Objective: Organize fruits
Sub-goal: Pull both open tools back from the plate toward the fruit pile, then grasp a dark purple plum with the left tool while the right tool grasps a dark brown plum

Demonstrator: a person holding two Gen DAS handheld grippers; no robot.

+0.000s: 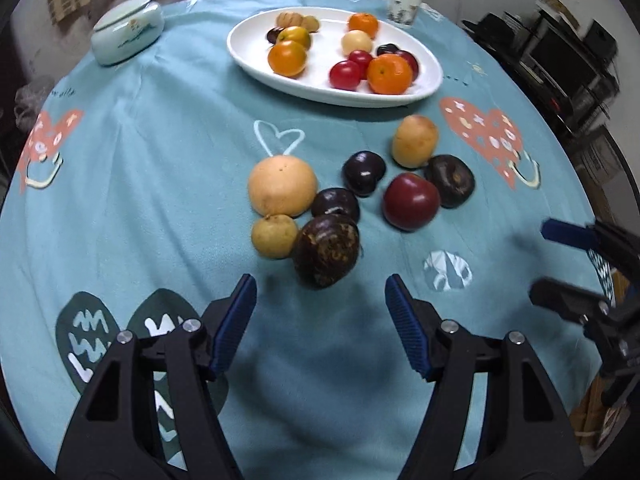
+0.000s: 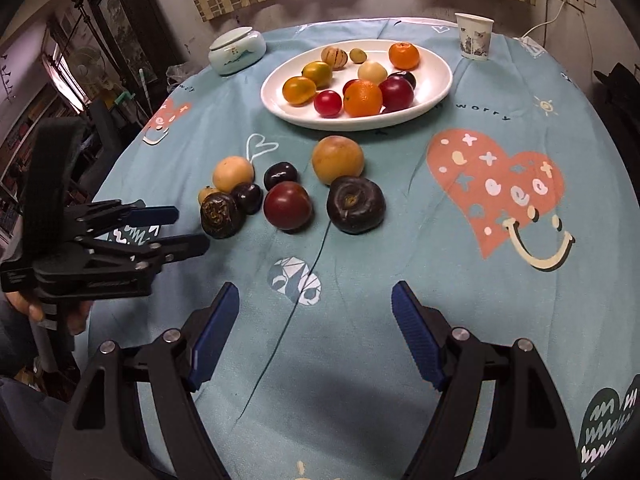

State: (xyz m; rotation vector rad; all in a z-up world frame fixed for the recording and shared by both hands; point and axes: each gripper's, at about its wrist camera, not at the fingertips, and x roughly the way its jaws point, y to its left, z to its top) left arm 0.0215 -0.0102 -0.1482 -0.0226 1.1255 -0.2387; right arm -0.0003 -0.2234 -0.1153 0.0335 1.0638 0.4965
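Note:
A white oval plate [image 1: 248, 56] [image 2: 276, 108] at the far side holds several oranges, tomatoes and small fruits. Loose fruits lie on the cloth nearer me: a big yellow fruit [image 1: 282, 187], a small yellow one [image 1: 274, 236], a speckled dark fruit [image 1: 326, 250] [image 2: 219, 216], two dark plums [image 1: 363, 173], a red plum [image 1: 410, 201] [image 2: 287, 206], a dark round fruit [image 1: 450, 180] [image 2: 355, 205] and a tan fruit [image 1: 414, 141] [image 2: 337, 160]. My left gripper [image 1: 321, 316] [image 2: 188, 228] is open and empty just short of the speckled fruit. My right gripper [image 2: 315, 328] [image 1: 548, 264] is open and empty.
A round table with a teal printed cloth [image 1: 160, 180] [image 2: 480, 280]. A pale lidded ceramic jar [image 1: 127, 31] [image 2: 237, 50] stands far left, a paper cup [image 1: 404, 6] [image 2: 474, 36] far right. Shelves and furniture surround the table.

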